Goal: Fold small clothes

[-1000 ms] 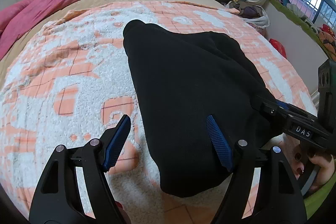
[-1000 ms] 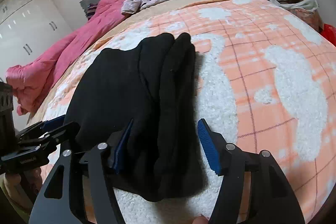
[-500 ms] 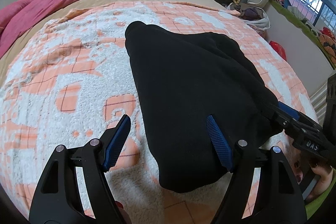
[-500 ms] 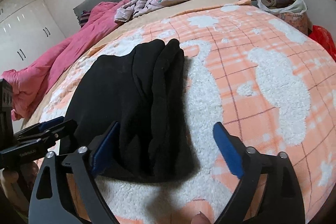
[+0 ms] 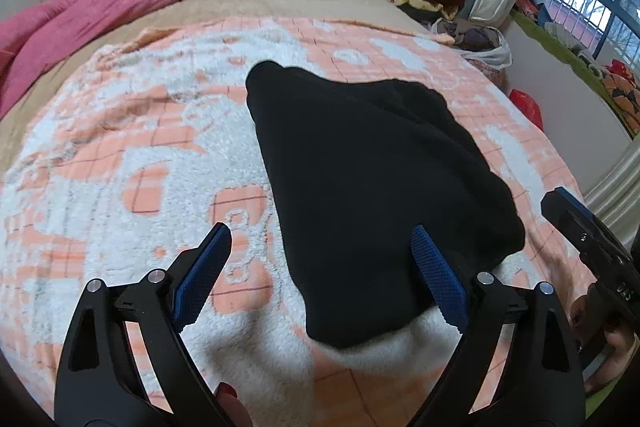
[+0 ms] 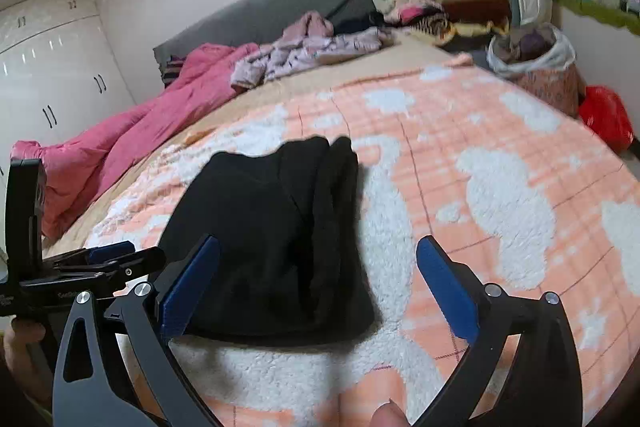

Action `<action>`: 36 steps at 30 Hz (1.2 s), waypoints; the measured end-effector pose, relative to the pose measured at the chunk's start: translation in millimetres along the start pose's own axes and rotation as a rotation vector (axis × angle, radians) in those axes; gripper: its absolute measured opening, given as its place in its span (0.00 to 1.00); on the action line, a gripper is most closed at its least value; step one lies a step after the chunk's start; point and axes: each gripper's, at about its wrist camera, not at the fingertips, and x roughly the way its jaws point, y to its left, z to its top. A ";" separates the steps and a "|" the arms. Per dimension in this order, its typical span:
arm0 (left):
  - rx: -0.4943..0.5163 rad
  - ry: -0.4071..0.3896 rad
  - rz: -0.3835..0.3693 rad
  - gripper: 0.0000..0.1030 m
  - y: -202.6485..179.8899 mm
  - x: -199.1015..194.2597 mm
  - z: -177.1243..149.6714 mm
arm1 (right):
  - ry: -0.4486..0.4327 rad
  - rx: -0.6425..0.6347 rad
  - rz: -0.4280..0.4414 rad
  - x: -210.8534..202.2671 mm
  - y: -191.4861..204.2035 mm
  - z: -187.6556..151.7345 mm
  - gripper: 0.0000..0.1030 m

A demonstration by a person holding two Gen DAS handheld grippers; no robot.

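Folded black garment (image 5: 372, 187) lying flat on orange-and-white fleece blanket (image 5: 120, 167), released; left tool (image 5: 320, 275) and right tool (image 6: 318, 283) both opening, nothing gripped; best withdrawn clear without snagging near edge, fold undisturbed.

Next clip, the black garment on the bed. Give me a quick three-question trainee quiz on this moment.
1. True or false: the black garment lies folded on the orange-and-white blanket.
2. Which gripper is clamped on the garment? A) left B) right C) neither
3. What lies along the bed's far left edge?

Key:
1. True.
2. C: the left gripper and right gripper both have their jaws opening, pads off the cloth.
3. A pink quilt.
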 end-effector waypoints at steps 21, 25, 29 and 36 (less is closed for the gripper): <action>0.014 -0.149 0.079 0.91 19.9 -87.1 -43.7 | -0.152 -0.102 -0.084 -79.8 49.4 -30.4 0.96; 0.009 -0.143 0.079 0.91 24.3 -94.3 -58.4 | -0.136 -0.112 -0.094 -88.5 53.7 -42.2 0.96; -0.003 -0.133 0.082 0.91 29.2 -97.4 -74.2 | -0.116 -0.131 -0.095 -93.6 59.1 -52.7 0.96; -0.003 -0.086 0.080 0.91 36.4 -93.2 -104.1 | -0.066 -0.157 -0.102 -91.4 65.8 -73.4 0.96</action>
